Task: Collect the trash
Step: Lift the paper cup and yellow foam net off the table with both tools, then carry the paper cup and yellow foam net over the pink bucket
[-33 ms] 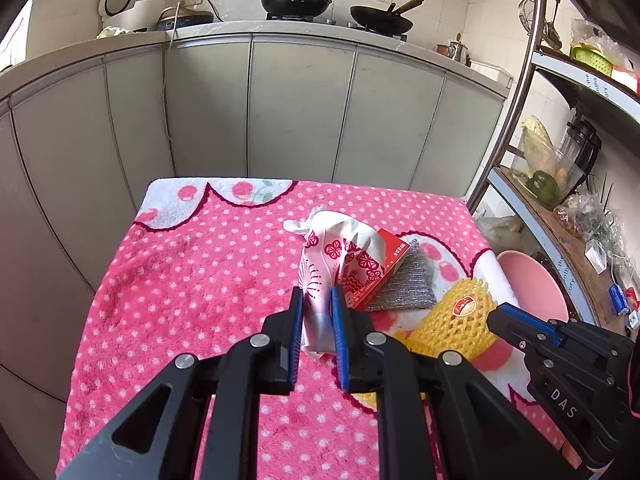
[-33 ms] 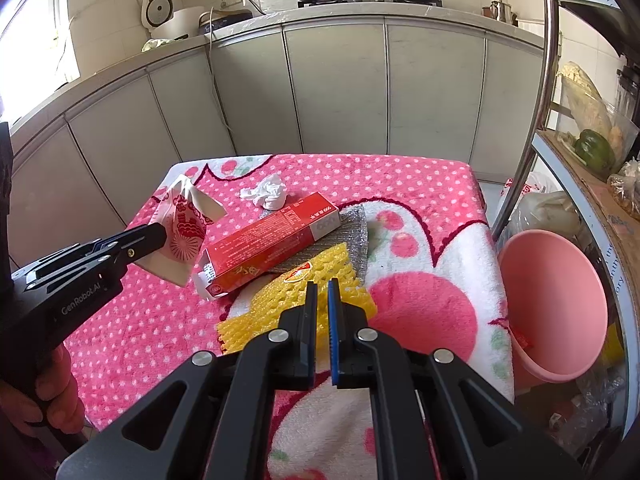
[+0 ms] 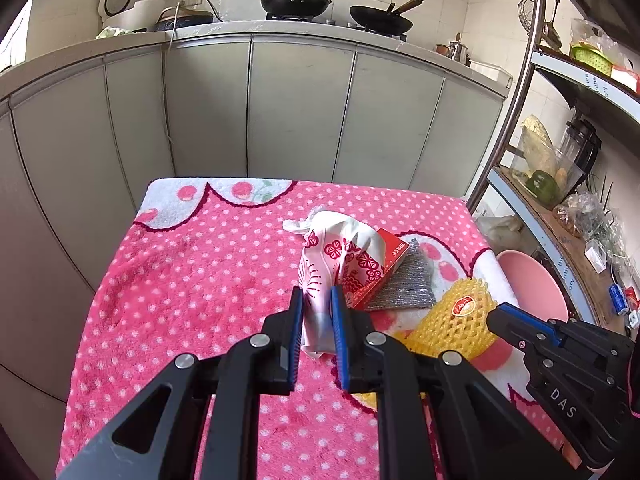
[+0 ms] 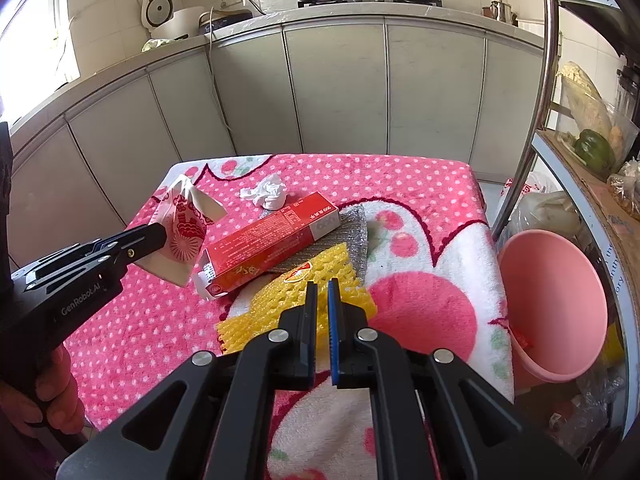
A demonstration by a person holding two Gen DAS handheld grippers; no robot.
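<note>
My left gripper point(image 3: 314, 300) is shut on a white paper bag with red flower prints point(image 3: 332, 252). In the right wrist view the bag point(image 4: 184, 224) sits in that gripper point(image 4: 158, 236) over the table's left side. A red carton point(image 4: 272, 244) lies on a silver scouring cloth point(image 4: 356, 220), with a crumpled tissue point(image 4: 268, 194) behind it. A yellow foam fruit net point(image 4: 280, 300) lies in front of the carton. My right gripper point(image 4: 322, 292) hovers shut over the net with nothing seen between its pads; in the left wrist view its tip point(image 3: 494, 314) reaches the net point(image 3: 456, 320).
A pink dotted towel point(image 4: 400, 184) covers the small table. A pink plastic bin point(image 4: 556, 300) stands just off the table's right edge, beside a metal shelf rack point(image 4: 520, 184) with food and clutter. Grey kitchen cabinets point(image 4: 340, 92) stand behind the table.
</note>
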